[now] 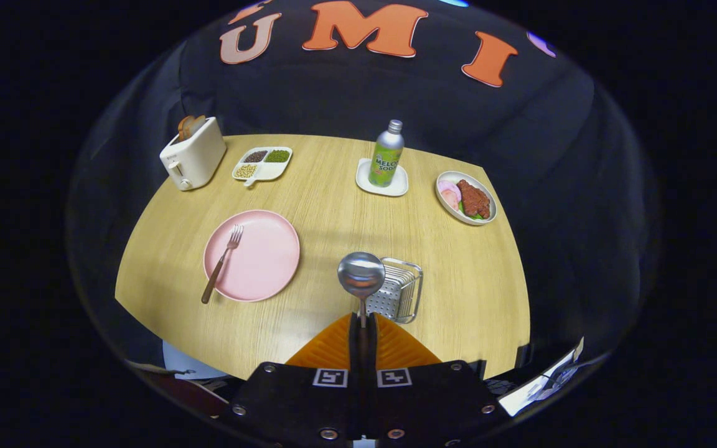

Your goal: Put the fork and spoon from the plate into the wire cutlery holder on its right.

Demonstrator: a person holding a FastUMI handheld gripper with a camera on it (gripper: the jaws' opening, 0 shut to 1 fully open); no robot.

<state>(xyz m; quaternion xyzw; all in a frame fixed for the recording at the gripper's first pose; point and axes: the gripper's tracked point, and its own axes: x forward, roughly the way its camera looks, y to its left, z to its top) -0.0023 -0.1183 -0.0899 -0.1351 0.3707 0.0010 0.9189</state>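
Note:
My gripper [362, 323] is shut on the handle of a metal spoon [361, 274], whose round bowl sticks up ahead of the fingers. I hold it high above the wooden table. Just behind and right of the spoon bowl sits the wire cutlery holder [403, 290] with a perforated metal side. To the holder's left lies the pink plate [259, 256]. A fork [222, 263] with a brown handle rests on the plate's left part, tines pointing away, handle end hanging over the plate's near rim.
At the table's back stand a white toaster [193, 160] with toast, a divided dish of beans [262, 163], a soda bottle [386, 154] on a white coaster, and a plate of meat [465, 197] at the right. The table [333, 205] ends close below the holder.

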